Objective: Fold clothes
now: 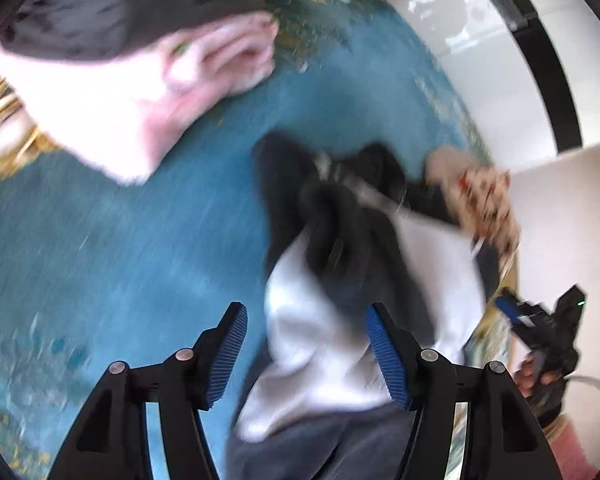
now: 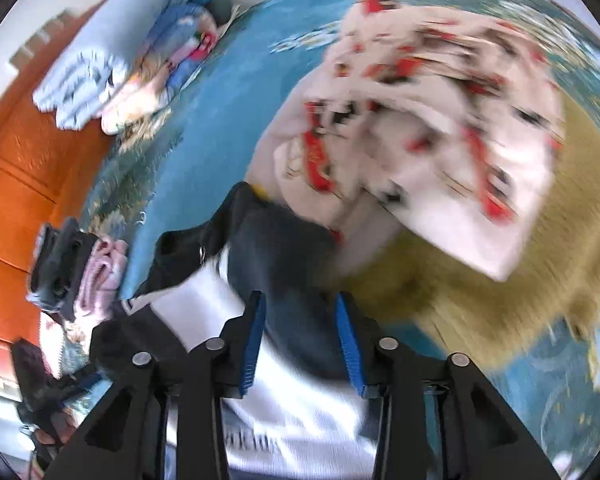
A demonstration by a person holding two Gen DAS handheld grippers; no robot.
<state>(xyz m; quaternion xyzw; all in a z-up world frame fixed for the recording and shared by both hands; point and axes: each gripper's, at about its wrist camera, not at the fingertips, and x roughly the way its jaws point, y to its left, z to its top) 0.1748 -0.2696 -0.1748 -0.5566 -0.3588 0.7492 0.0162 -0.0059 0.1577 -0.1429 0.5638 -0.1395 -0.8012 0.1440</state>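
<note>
A black and white jacket (image 1: 340,280) lies crumpled on the blue patterned spread (image 1: 140,240). My left gripper (image 1: 306,328) hovers over its white part, open, with cloth showing between the fingers but not pinched. In the right wrist view the jacket (image 2: 292,248) runs dark between the blue pads of my right gripper (image 2: 300,336), which looks shut on that dark fabric. The right gripper (image 1: 536,316) also shows at the jacket's right edge, held by a hand. The left gripper (image 2: 56,264) appears at far left. Both views are blurred by motion.
A cream cloth with red print (image 2: 440,120) lies just beyond the jacket. A folded pink cloth (image 1: 204,64) sits under a dark grey one (image 1: 100,12). Folded clothes (image 2: 120,60) are stacked at the far edge. An orange wooden panel (image 2: 16,168) stands left.
</note>
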